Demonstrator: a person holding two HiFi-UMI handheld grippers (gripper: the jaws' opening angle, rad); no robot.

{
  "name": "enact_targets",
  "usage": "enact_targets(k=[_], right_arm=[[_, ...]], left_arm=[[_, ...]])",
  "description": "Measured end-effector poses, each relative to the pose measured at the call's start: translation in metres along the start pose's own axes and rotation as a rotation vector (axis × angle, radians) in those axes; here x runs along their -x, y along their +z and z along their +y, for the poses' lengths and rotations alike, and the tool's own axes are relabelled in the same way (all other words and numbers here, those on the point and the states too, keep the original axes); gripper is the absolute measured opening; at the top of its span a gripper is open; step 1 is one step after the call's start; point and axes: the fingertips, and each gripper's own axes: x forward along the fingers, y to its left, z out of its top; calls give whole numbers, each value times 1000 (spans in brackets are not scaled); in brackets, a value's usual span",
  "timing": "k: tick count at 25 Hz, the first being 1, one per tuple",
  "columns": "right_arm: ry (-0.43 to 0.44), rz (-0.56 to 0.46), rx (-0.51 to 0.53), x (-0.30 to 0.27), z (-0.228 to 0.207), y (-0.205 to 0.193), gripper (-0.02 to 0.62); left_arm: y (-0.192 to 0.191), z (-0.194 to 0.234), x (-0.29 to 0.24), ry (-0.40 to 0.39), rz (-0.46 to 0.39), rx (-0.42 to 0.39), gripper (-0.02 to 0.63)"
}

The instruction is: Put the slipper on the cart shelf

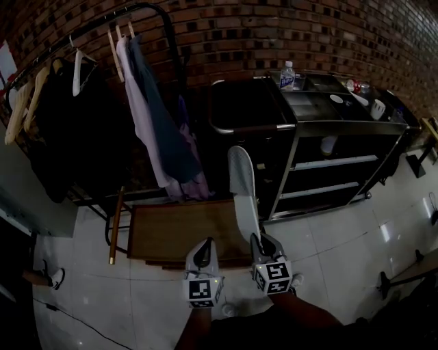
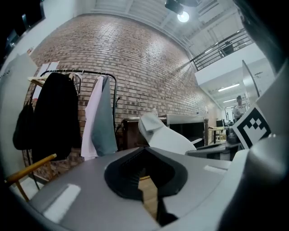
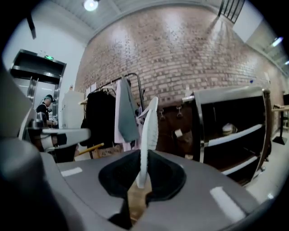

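Observation:
The white slipper stands on edge, heel end pinched in my right gripper, toe end pointing away toward the cart. In the right gripper view the slipper rises thin and upright from between the pads, and the gripper is shut on it. My left gripper hangs just left of it over the wooden platform, jaws together and empty. The left gripper view shows the slipper off to its right. The black metal cart stands ahead to the right, its shelves facing me.
A low wooden platform lies below both grippers. A clothes rack with hanging garments stands left against the brick wall. On the cart top are a water bottle, a can and small white items.

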Motion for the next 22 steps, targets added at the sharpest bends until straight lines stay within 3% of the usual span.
enact_targets(k=[3,7,10,19,22], right_arm=[[-22,-98,67,7,-4,41,38],[-49,-155,111,15,-4,72,39],[-48,-160,112,16,-3,72,40],[-51,-185,130,25,6,81,40],[-51,-188,139,26,7,79,41]], left_arm=[[26,-8,0,-18,-69,0,15],[47,-13,1,-16,-115,-51,15],[53,-17,0,-21,-124,-80,15],[44,-11,7,-19,-87,-62,15],[48,-12,10,-25,-110,-53,15]])
